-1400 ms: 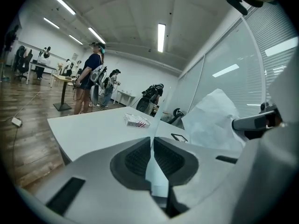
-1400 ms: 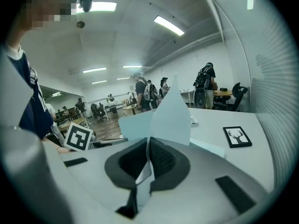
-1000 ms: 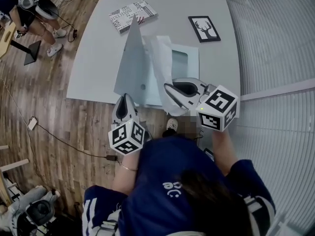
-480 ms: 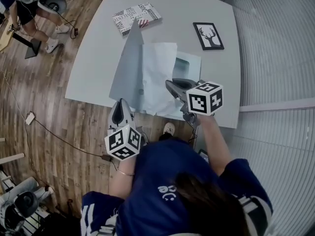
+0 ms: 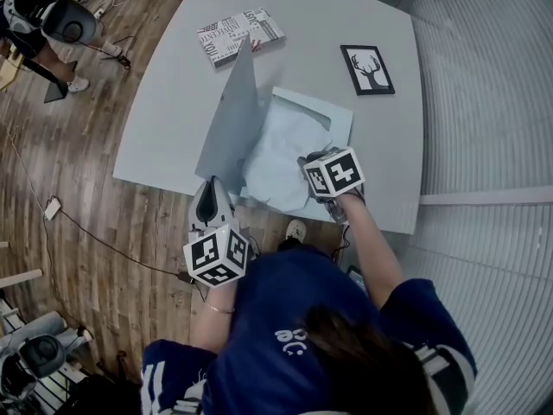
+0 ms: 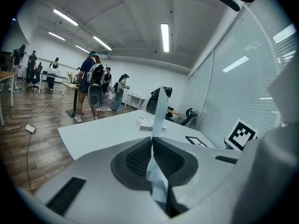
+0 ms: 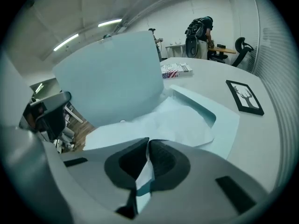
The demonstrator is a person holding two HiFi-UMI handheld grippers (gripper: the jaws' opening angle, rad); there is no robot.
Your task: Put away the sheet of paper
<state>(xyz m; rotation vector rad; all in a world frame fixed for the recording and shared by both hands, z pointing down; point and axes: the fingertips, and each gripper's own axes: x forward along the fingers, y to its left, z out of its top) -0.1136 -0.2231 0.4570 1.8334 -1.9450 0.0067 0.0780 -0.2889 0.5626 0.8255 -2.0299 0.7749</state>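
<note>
A pale blue folder (image 5: 335, 116) lies open on the grey table (image 5: 173, 85). Its cover (image 5: 232, 119) stands upright, and my left gripper (image 5: 213, 199) is shut on the cover's near edge, seen edge-on as a thin strip (image 6: 159, 107) between the jaws of that gripper (image 6: 152, 141). The white sheet of paper (image 5: 283, 152) lies slightly crumpled on the folder's inner face. My right gripper (image 5: 311, 164) is shut on the sheet's near edge. In the right gripper view the sheet (image 7: 175, 122) runs out from the gripper (image 7: 148, 144), with the cover (image 7: 112, 80) at left.
A black-framed deer picture (image 5: 367, 67) lies at the table's far right, and a printed booklet (image 5: 239, 35) at the far middle. The table's near edge (image 5: 155, 178) is just in front of the person. Wooden floor lies at left, slatted blinds at right. People stand far off (image 6: 93, 85).
The right gripper has carried the sheet from upright down onto the open folder and moved lower and forward. The left gripper keeps the cover raised, nearly still.
</note>
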